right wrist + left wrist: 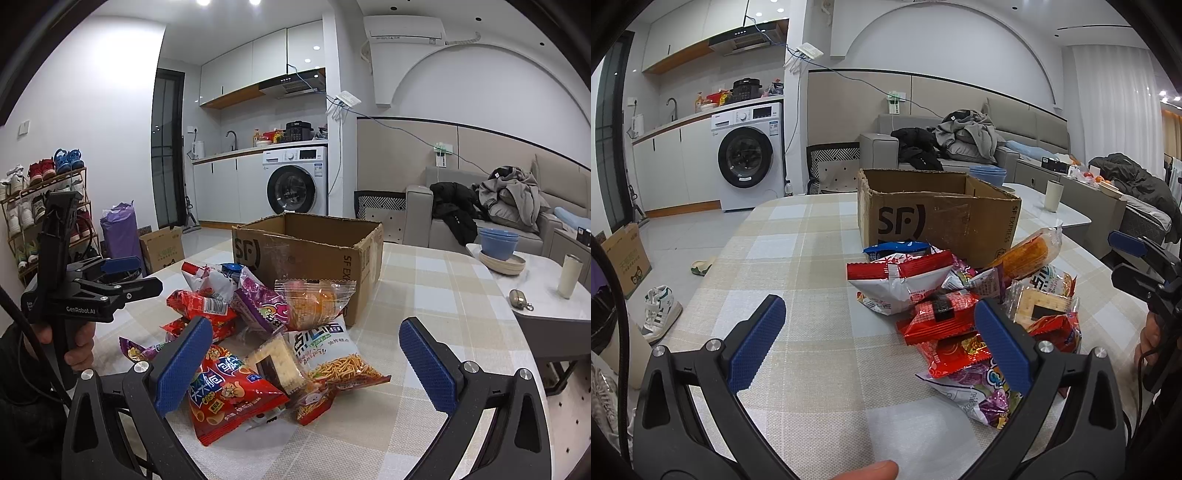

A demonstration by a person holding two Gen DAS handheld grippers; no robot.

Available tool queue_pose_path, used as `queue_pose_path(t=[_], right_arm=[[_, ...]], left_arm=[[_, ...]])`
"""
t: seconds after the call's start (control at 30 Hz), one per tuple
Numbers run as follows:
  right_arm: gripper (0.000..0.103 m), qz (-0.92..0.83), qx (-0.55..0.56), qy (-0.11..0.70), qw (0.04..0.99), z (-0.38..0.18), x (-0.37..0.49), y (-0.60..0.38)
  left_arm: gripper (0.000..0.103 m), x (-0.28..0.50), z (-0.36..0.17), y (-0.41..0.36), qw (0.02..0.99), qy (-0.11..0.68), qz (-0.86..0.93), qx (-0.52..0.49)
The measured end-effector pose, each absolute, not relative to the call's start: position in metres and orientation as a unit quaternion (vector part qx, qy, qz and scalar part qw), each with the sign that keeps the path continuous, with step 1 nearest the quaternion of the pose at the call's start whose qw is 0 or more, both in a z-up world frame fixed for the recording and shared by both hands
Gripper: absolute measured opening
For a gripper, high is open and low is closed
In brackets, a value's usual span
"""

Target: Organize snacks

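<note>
With both grippers' fingers apart and empty, you're starting: lower your right gripper (303,363) onto the snack pile (258,339), then carry a packet to the cardboard box (314,254).

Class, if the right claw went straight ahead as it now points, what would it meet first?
Probably the snack pile, likely its cracker pack first; the box stands behind. Depth is uncertain.

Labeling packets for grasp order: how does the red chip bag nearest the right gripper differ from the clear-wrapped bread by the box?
The red chip bag is opaque and printed; the bread packet is clear. The chip bag lies at the pile's front, the bread packet props against the cardboard box. Both are sealed and ungripped.
</note>
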State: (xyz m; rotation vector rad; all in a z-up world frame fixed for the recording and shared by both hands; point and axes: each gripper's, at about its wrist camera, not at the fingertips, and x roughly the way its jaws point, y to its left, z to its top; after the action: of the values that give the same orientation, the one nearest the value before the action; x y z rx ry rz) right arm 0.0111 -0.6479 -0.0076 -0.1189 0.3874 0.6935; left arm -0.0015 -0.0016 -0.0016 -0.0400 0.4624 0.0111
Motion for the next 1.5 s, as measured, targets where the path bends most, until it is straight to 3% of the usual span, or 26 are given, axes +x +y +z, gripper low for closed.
queue_pose_path(t=[1.5], right_arm=[[0.103, 0.328, -0.051, 0.196, 0.923, -0.0098, 0.0136, -0.6542]], left_arm=[[0.102, -0.0009, -0.0024, -0.0015, 0.973, 0.231, 0.006, -0.019]])
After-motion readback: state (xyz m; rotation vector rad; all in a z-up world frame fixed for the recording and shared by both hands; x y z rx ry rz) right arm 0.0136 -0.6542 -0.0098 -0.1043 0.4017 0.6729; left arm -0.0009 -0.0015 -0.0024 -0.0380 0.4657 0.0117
